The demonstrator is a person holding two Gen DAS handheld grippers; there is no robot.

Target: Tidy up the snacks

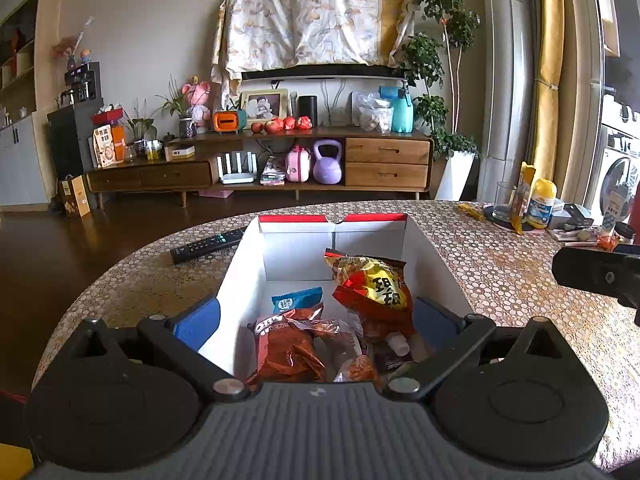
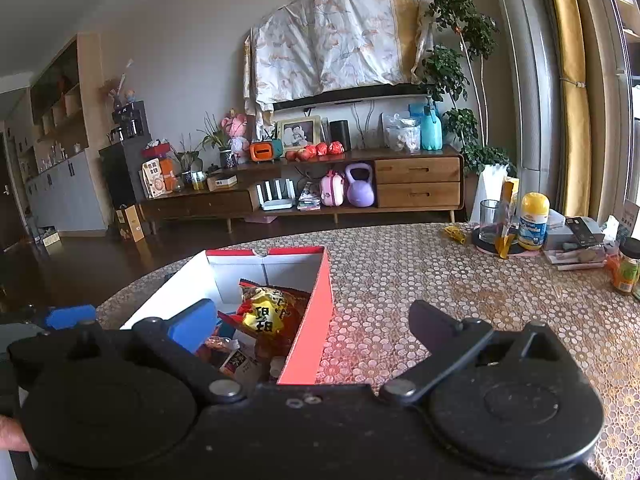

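- The left gripper (image 1: 320,312) stood wide open over the box (image 1: 436,256), its blue pads (image 1: 198,322) at roughly 9 and 3 o'clock of the snack pile, gripping nothing.
- The right gripper (image 2: 308,330) was spread as far as it goes and empty; its blue pad (image 2: 192,324) hung inside the box while the other finger sat outside, astride the red wall (image 2: 316,320).
- The snacks were all in the box: a red and yellow bag (image 1: 370,284) toward 1 o'clock, a brown cookie bag (image 1: 290,346) toward 7 o'clock, a small blue packet (image 1: 296,299) between them near the middle.
- Closing the right gripper from there would likely pinch the red wall and drag or tip the box.
- The red and yellow bag leaned upright; a nudge could topple it onto the others.
- Both grippers crowded one box, so a collision looked possible.
- The remote (image 1: 208,245) at 10 o'clock lay beside the box and could be shoved if the box slid.
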